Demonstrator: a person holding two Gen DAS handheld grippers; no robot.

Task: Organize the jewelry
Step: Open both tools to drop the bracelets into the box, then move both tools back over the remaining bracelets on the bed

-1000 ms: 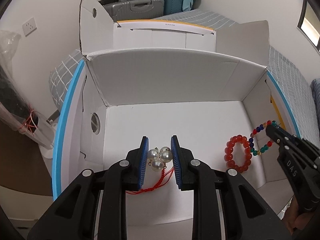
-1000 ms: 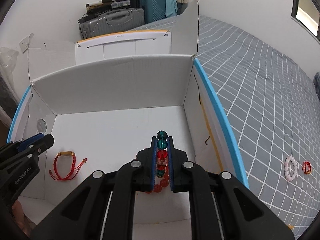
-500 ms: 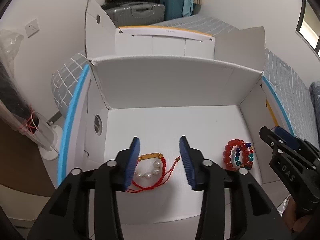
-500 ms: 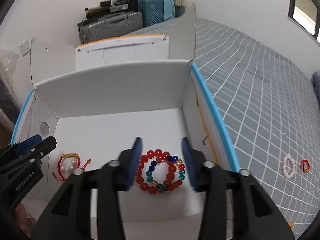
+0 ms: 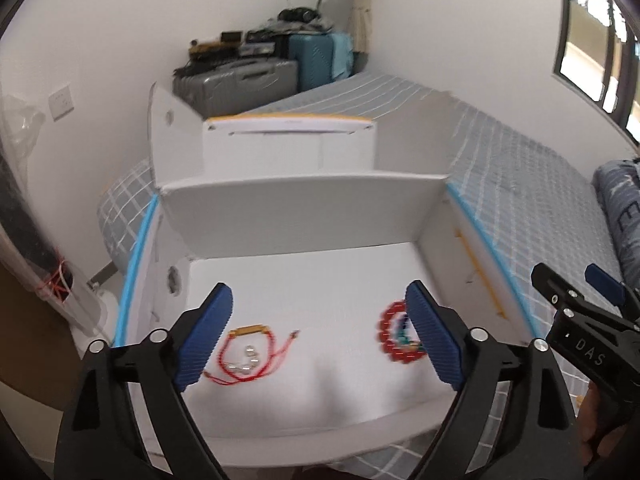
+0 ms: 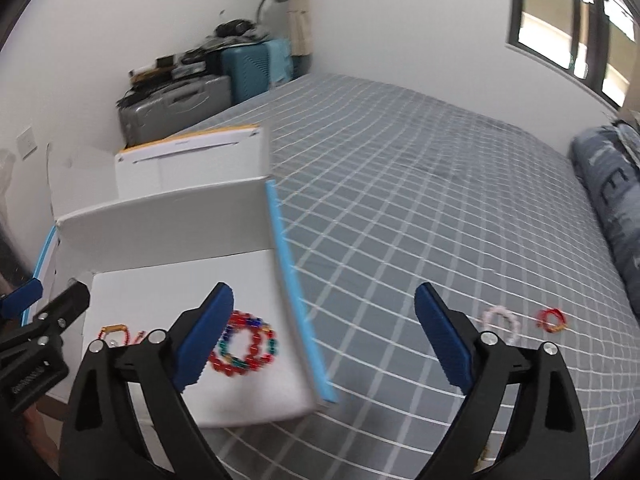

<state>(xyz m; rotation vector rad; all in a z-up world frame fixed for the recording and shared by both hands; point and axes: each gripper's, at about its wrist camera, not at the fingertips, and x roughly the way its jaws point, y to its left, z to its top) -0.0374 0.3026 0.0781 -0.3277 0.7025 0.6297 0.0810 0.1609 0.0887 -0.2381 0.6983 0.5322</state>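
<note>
A white cardboard box [image 5: 304, 204] with blue-edged sides lies open on the bed. Inside it lie a red cord bracelet with pearls [image 5: 248, 354] at the left and red and multicoloured bead bracelets [image 5: 394, 338] at the right; the bead bracelets also show in the right wrist view [image 6: 246, 344]. My left gripper [image 5: 320, 334] is wide open and empty above the box floor. My right gripper [image 6: 338, 334] is wide open and empty, over the box's right edge [image 6: 296, 284]. On the bedspread lie a white bead bracelet [image 6: 500, 320] and a small red bracelet [image 6: 552, 318].
The grey checked bedspread [image 6: 420, 200] stretches to the right of the box. A dark pillow [image 6: 612, 200] lies at the far right. Suitcases [image 5: 256, 80] stand against the wall behind the bed. A second white box [image 5: 288, 140] stands behind the open one.
Both grippers let go of their bracelets, which now lie in the box. Both have opened wide and pulled back. The right gripper has swung right towards the bedspread.
</note>
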